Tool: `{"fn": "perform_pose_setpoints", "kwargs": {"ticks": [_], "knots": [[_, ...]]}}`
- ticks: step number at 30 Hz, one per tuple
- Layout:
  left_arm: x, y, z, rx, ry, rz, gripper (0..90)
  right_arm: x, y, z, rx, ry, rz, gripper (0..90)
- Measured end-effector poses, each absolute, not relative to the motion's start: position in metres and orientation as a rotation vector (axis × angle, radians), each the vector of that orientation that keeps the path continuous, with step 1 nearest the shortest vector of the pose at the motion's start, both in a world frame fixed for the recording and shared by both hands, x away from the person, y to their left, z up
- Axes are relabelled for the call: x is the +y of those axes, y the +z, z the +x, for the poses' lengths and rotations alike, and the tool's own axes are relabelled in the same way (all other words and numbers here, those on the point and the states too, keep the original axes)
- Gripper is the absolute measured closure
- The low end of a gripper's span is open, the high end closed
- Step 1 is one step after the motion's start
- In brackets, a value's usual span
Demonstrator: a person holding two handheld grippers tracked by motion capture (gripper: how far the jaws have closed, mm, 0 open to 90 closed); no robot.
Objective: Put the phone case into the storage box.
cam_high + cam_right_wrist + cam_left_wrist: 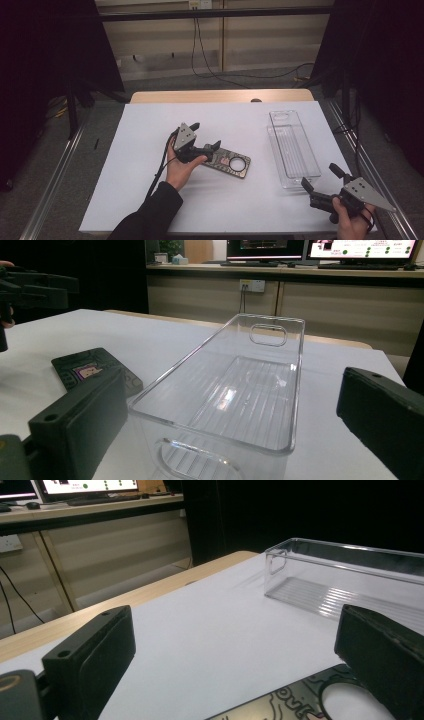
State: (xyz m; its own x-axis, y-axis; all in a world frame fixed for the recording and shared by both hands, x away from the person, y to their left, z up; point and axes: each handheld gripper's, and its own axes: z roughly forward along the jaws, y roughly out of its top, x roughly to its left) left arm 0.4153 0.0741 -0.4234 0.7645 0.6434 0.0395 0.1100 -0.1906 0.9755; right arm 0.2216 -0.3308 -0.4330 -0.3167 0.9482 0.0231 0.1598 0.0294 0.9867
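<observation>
The left gripper [205,136] hangs with its jaws spread wide and nothing between them, just above the near end of a flat dark rectangular card with a round hole and a pink printed patch [229,162], which lies on the white table sheet [140,150]. The right gripper [322,178] is likewise released and empty, its jaws facing the near short end of a long clear ribbed plastic tray [292,147] standing well to the right of the card.
</observation>
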Motion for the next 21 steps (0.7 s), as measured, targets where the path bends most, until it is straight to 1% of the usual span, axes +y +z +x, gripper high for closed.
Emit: {"fn": "perform_pose_setpoints", "kwargs": {"ticks": [3, 4, 11, 13, 14, 16, 17, 19, 20, 21], "knots": [[0.072, -0.423, 0.422, 0.616, 0.521, 1.716, 2.2, -0.331, -0.433, 0.222, 1.576, 1.363, 1.159, 0.0], [0.071, -0.422, 0.424, 0.622, 0.539, 1.721, 2.2, -0.331, -0.433, 0.222, 1.576, 1.363, 1.159, 0.0], [0.068, -0.423, 0.437, 0.659, 0.533, 1.69, 6.7, -0.331, -0.433, 0.222, 1.578, 1.363, 1.157, 0.0], [0.067, -0.425, 0.441, 0.647, 0.55, 1.694, 8.3, -0.331, -0.433, 0.222, 1.583, 1.362, 1.157, 0.0], [0.066, -0.426, 0.442, 0.652, 0.559, 1.698, 12.1, -0.331, -0.433, 0.222, 1.584, 1.363, 1.157, 0.0], [0.065, -0.428, 0.445, 0.659, 0.542, 1.71, 13.2, -0.331, -0.433, 0.222, 1.584, 1.364, 1.157, 0.0], [0.064, -0.428, 0.446, 0.663, 0.532, 1.711, 16.4, -0.331, -0.433, 0.222, 1.586, 1.363, 1.156, 0.0], [0.061, -0.427, 0.447, 0.66, 0.522, 1.711, 17.2, -0.331, -0.433, 0.222, 1.586, 1.363, 1.156, 0.0], [0.061, -0.427, 0.447, 0.662, 0.518, 1.712, 21.3, -0.331, -0.433, 0.222, 1.586, 1.363, 1.157, 0.0], [0.06, -0.426, 0.447, 0.657, 0.514, 1.722, 23.0, -0.331, -0.433, 0.222, 1.586, 1.364, 1.156, 0.0]]}}
